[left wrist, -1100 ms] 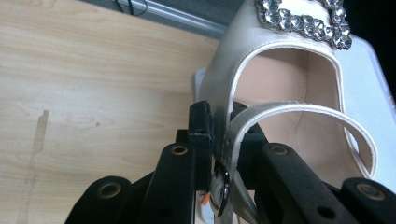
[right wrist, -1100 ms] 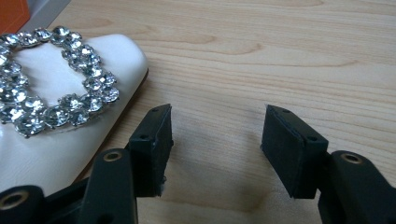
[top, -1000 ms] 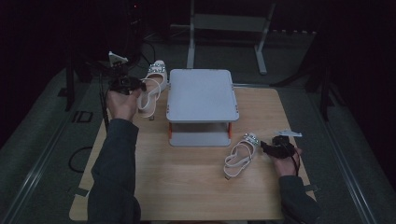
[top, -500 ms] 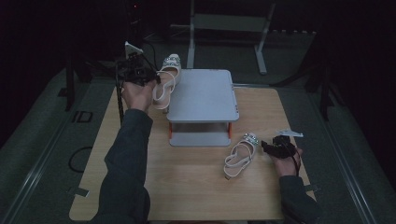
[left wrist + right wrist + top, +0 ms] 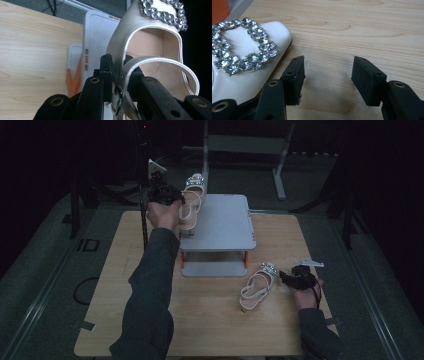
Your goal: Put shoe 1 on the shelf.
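Up at the far left of the table (image 5: 125, 285), the left gripper (image 5: 167, 195) has its jaws clamped tight on a white sandal (image 5: 191, 205), and the high view shows that sandal hanging in the air just beside the gripper, over the left edge of the grey two-tier rack (image 5: 220, 222). Switch to the left gripper view and the grip itself comes clear: the two black jaws pinch the sandal's side wall and ankle strap (image 5: 160, 62) right at their tips, a small buckle (image 5: 117, 100) dangling just below, the rhinestone toe ornament (image 5: 162, 12) pointing away from the gripper, with the rack's grey top and orange leg beyond and below.

Over on the near right, the right gripper (image 5: 295, 279) rests low on the wood, and from above a second sandal (image 5: 257, 285) lies just to its left, though how its jaws stand is hard to read from there. The right gripper view settles it: jaws spread wide, nothing but bare table (image 5: 352, 30) between the pads (image 5: 294, 75), and the second sandal's jewelled toe (image 5: 244, 55) sitting just outside the left jaw, close but not gripped.
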`<move>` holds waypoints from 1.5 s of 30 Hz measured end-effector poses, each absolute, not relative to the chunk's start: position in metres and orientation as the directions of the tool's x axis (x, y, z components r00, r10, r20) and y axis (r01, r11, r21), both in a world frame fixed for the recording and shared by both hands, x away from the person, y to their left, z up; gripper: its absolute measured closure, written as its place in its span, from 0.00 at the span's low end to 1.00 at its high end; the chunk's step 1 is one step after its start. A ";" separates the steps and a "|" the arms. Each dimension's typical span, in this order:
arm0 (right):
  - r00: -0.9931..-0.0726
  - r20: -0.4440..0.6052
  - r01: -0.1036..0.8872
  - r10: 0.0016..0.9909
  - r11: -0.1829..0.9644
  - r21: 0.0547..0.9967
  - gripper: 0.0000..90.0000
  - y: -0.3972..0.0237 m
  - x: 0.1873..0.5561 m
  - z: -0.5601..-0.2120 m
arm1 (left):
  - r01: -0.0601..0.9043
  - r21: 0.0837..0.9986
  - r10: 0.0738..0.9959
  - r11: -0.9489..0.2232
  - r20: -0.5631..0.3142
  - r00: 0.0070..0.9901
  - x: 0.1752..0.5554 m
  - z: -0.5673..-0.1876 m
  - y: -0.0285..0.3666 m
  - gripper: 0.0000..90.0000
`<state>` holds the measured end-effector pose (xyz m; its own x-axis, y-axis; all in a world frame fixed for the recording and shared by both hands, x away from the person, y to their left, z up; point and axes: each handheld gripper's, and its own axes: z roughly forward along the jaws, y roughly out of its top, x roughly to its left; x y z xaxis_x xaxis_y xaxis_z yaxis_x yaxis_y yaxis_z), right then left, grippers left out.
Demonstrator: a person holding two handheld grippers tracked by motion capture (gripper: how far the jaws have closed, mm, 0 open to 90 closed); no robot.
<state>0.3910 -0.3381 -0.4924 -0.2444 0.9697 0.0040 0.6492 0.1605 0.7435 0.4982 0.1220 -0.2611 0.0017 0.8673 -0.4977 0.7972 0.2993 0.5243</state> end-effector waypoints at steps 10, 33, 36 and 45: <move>-0.231 0.020 0.645 0.973 0.138 0.752 0.49 -0.342 0.390 -0.491 | 0.817 0.466 0.855 0.340 -0.515 -0.062 0.514 -0.279 0.099 0.88; -0.228 0.023 0.647 0.973 0.134 0.751 0.50 -0.343 0.392 -0.492 | 0.813 0.479 0.870 0.331 -0.489 -0.066 0.527 -0.295 0.080 0.83; -0.230 0.021 0.646 0.973 0.136 0.751 0.50 -0.343 0.392 -0.492 | 0.797 0.495 0.868 0.346 -0.492 -0.072 0.525 -0.296 0.079 0.81; -0.233 0.016 0.646 0.972 0.143 0.750 0.50 -0.342 0.392 -0.492 | 0.766 0.561 0.867 0.315 -0.498 0.009 0.520 -0.294 0.077 0.62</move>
<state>0.3923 -0.3420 -0.4922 -0.2332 0.9723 0.0158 0.6461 0.1428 0.7497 0.5199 0.0770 -0.2940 0.0089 0.8670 -0.4983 0.7656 0.3146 0.5611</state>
